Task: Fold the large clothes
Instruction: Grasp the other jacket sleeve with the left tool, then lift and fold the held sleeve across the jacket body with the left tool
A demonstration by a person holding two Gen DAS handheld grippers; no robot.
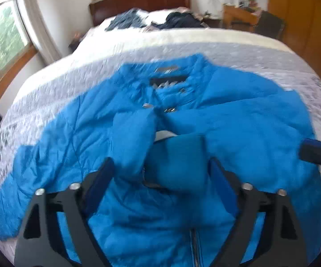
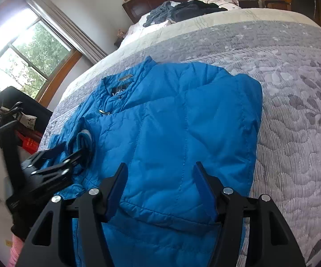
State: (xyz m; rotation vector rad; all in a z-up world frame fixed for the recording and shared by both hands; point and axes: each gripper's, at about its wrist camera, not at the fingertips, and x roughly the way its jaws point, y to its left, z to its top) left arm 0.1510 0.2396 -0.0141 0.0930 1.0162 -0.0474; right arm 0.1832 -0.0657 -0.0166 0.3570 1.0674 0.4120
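blue jacket [image 2: 171, 120] flat on quilt [image 2: 294, 111]. left gripper [image 1: 160, 166] spread over a folded-in sleeve cuff [image 1: 178, 158]; right gripper [image 2: 160, 178] spread, empty, above jacket's right side.

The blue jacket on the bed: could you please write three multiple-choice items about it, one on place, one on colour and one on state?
1. Where does the blue jacket lie?
A. On the grey quilted bedspread
B. On the wooden desk
C. On the floor

2. What colour is the pile of clothes near the headboard?
A. Bright yellow
B. Dark blue and black
C. White

3. How do the fingers of the right gripper stand?
A. Shut on a sleeve
B. Open, apart above the jacket
C. Shut on the bedspread

Answers:
1 A: the jacket is spread out on the patterned grey cover.
2 B: the heap at the far end is dark.
3 B: blue fabric shows in the wide gap between the two fingers, and nothing is clamped.
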